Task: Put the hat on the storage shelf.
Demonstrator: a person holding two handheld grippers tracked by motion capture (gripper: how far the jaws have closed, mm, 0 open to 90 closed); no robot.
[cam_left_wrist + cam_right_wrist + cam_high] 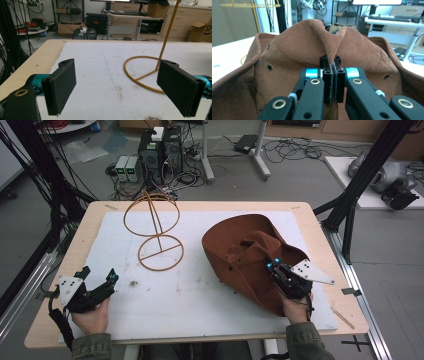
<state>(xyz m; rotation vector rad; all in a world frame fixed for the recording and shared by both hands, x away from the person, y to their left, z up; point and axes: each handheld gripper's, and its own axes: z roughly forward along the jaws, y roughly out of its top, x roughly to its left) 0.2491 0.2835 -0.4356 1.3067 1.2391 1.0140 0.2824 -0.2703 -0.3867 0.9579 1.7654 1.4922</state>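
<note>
Two grippers at near edge of table (95,220), right gripper (274,265) pinched shut on fold of brown hat (240,250) at right, left gripper (97,279) wide open and empty at near left, wire stand (159,237) far left of hat.

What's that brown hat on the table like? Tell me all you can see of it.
The brown hat looks like soft suede-like cloth, wide-brimmed, with small metal eyelets in its crown. It lies tipped on the white mat, right of the wire stand. The right gripper is shut on a pinched fold of the crown, which rises in a crease above the jaws.
</note>
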